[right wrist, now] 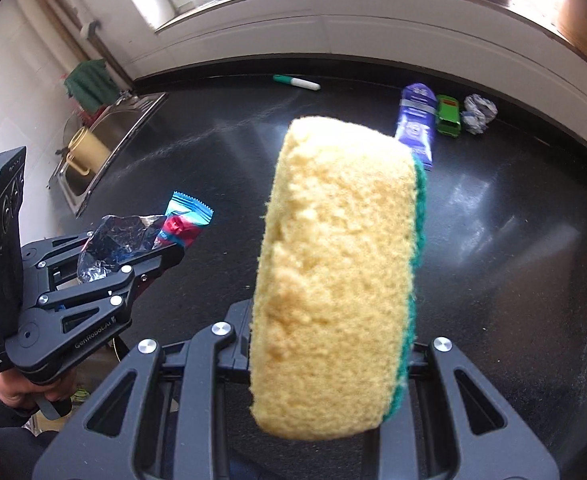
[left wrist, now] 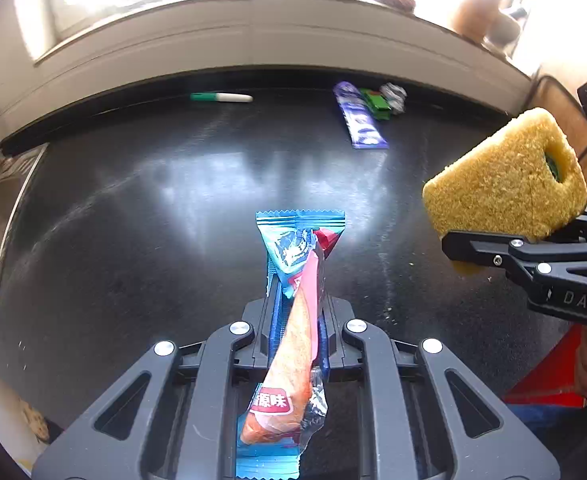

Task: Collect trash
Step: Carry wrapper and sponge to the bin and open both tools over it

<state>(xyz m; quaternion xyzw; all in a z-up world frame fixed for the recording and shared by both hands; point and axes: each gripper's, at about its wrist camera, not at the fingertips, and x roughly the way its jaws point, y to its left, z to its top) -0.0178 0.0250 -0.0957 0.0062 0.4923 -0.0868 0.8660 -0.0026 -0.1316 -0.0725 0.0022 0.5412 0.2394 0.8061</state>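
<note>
My left gripper (left wrist: 297, 300) is shut on a blue and pink snack wrapper (left wrist: 293, 320) and holds it above the black counter (left wrist: 133, 220). The wrapper also shows in the right wrist view (right wrist: 181, 224). My right gripper (right wrist: 329, 344) is shut on a yellow sponge (right wrist: 333, 280) with a green scrub side, held in the air; the sponge also shows in the left wrist view (left wrist: 505, 180) at the right. At the counter's back lie a purple wrapper (right wrist: 415, 128), a green toy car (right wrist: 448, 116) and a crumpled wrapper ball (right wrist: 479, 114).
A green-capped white marker (right wrist: 296, 82) lies at the back by the wall. A steel sink (right wrist: 93, 148) with a gold pot is at the left end. A window sill with clutter runs behind the counter. Something red (left wrist: 545, 376) sits below the counter's right edge.
</note>
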